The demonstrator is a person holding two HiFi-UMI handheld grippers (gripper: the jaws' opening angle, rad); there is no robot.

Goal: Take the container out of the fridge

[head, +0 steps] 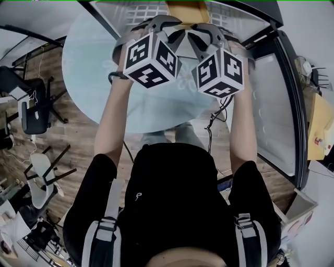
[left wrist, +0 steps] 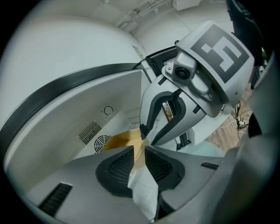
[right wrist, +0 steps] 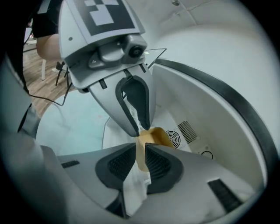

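The container (head: pixel 188 10) is a brown paper-like box with a white part hanging from it, just inside the fridge opening at the top of the head view. Both grippers hold it from opposite sides. My left gripper (left wrist: pixel 140 153) is shut on the box's brown and white edge (left wrist: pixel 135 151), which fills the narrow gap between its pads. My right gripper (right wrist: pixel 141 153) likewise has the brown wall (right wrist: pixel 141 151) pinched between its pads. In the head view the left gripper (head: pixel 166 25) and right gripper (head: pixel 206 28) sit close together, and their marker cubes hide the jaws.
The fridge interior is white, with a round vent (left wrist: pixel 101 142) on its back wall and a dark door seal (left wrist: pixel 65 87) curving around. A glass door (head: pixel 276 104) stands open at right. A round glass table (head: pixel 94 68) lies below the grippers; chairs (head: pixel 36 114) stand at left.
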